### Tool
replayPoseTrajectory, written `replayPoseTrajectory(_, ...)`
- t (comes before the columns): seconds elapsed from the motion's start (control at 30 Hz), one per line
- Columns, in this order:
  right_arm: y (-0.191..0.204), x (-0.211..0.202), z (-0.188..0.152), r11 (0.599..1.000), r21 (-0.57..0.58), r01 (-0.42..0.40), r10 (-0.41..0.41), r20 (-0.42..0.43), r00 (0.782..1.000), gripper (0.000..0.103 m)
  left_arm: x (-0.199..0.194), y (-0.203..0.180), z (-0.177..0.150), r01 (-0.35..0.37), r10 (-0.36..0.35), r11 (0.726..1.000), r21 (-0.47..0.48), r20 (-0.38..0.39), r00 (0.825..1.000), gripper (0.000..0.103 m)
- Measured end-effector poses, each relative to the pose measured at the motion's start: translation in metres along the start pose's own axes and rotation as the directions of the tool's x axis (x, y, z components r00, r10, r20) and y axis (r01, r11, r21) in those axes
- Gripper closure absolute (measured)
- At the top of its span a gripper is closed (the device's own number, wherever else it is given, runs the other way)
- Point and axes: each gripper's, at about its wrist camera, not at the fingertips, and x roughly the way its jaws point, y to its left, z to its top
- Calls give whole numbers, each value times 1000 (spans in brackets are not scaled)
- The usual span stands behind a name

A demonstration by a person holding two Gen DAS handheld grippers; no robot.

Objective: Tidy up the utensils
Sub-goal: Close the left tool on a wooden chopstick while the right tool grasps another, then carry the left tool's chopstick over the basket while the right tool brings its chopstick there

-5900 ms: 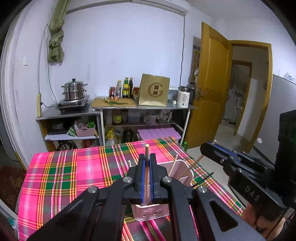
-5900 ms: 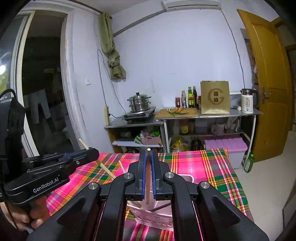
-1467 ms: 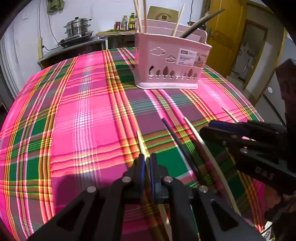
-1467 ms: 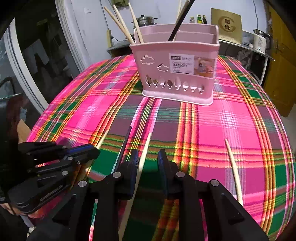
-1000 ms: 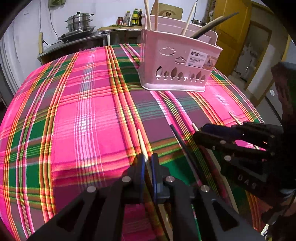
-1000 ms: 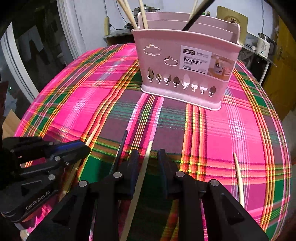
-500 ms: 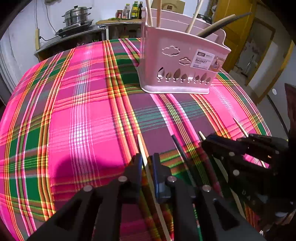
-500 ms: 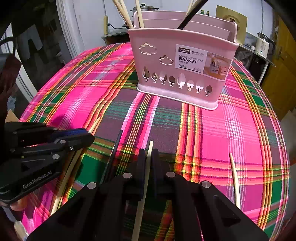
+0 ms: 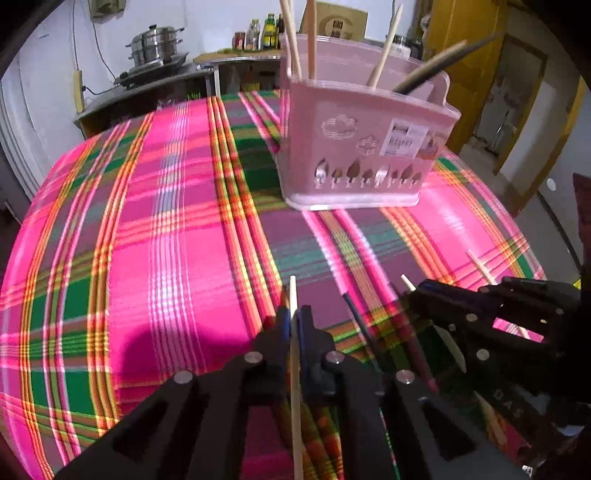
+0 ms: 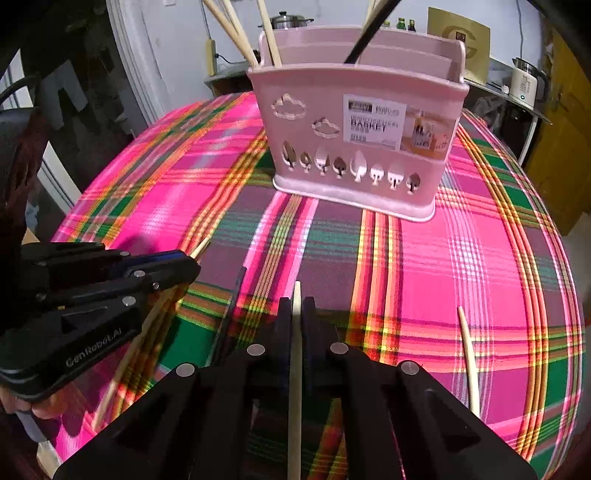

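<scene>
Only R cam shows kettle (image 10: 524, 83); L cam, steamer pot (image 9: 155, 44).

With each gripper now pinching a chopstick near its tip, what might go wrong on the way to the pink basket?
1. The left gripper and right gripper each hold a pale chopstick near one end, so either may pivot or slip.
2. The pink basket already holds leaning chopsticks that could block insertion.
3. The black chopstick lying between the grippers could get knocked.

my left gripper (image 9: 291, 325) and right gripper (image 10: 295, 314) are matte black, with blue pads, round silver screws and triangular cutouts. one side reads "genrobot.ai", the other "das".
</scene>
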Motion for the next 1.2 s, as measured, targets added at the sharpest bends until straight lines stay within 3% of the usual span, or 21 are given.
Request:
replayPoseTrajectory(0.3, -3, -46, 17, 999, 8, -40, 39, 117, 992, 98, -50, 2, 15, 32, -32, 999, 2, 109, 994, 98)
replayPoseTrajectory(0.7, 1, -104, 36, 999, -2, -49, 47, 261, 964, 98, -116, -8, 30, 51, -57, 998, 31, 256, 965, 98)
replayPoseTrajectory(1.2, 8, -151, 8, 999, -46, -26, 40, 319, 947, 98, -144, -20, 3, 65, -79, 996, 58, 290, 954, 98)
